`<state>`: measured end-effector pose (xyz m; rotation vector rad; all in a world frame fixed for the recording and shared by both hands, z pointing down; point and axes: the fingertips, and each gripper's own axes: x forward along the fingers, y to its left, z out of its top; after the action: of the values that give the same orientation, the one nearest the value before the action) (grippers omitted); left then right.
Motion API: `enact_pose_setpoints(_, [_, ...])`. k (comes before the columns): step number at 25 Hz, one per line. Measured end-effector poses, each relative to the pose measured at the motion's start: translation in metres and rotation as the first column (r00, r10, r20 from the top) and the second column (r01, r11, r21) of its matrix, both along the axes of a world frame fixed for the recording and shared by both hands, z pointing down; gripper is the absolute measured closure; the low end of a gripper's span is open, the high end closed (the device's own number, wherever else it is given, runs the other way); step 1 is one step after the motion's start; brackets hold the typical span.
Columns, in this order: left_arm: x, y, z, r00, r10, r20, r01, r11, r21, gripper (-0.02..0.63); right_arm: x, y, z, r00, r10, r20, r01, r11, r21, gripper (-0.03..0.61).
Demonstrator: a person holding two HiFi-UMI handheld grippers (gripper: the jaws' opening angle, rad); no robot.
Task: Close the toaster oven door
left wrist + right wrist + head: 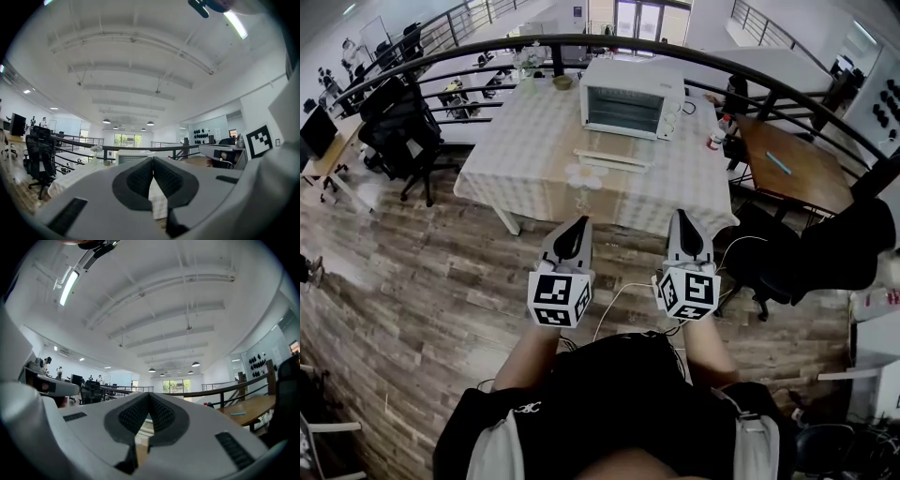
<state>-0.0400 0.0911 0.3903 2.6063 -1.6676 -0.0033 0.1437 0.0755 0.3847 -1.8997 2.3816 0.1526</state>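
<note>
Approach stage, nothing in contact

White toaster oven (633,98) sits toward the far side of the cloth-covered table (516,150). Its door (611,157) looks dropped flat toward the person, leaving the cavity open. Left gripper (578,221) and right gripper (682,215) both hang close to the body over the wood floor (441,281), well apart from the oven. In each gripper view the jaws meet tip to tip with nothing between them. Judgement: the step in hand is the walk-in. No grasp is needed — leave the jaws closed, slide one tip under the door's front edge near its middle, and swing it up in an arc until it seats against the oven face. Push centred so the light oven doesn't skid back — the other gripper could steady the top
</note>
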Motion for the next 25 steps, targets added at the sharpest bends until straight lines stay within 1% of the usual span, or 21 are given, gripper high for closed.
enact_pose_setpoints(7, [-0.016,0.001,0.008,1.000,0.010,0.004,-0.010,1.000,-0.010,0.600,-0.014,0.001,0.010,1.000,0.008,0.001,-0.008,1.000,-0.026,0.584])
enact_pose_setpoints(12, [-0.026,-0.020,0.019,1.000,-0.012,0.009,0.012,1.000,-0.013,0.600,-0.022,-0.023,0.022,1.000,-0.024,0.010,0.024,0.999,-0.027,0.584])
enact_pose_setpoints(19, [-0.036,-0.082,0.038,0.998,-0.048,0.049,0.050,0.998,-0.030,0.600,-0.030,-0.103,0.046,0.997,-0.052,0.049,0.055,0.997,-0.058,0.584])
enact_pose_setpoints(21, [-0.037,-0.111,0.041,0.997,-0.052,0.051,0.054,0.998,-0.040,0.600,-0.032,-0.132,0.049,0.996,-0.060,0.058,0.064,0.996,-0.060,0.584])
enact_pose_setpoints(25, [-0.030,-0.179,0.039,0.997,-0.050,0.060,0.053,0.997,-0.054,0.600,-0.032,-0.199,0.049,0.995,-0.082,0.048,0.085,0.994,-0.070,0.584])
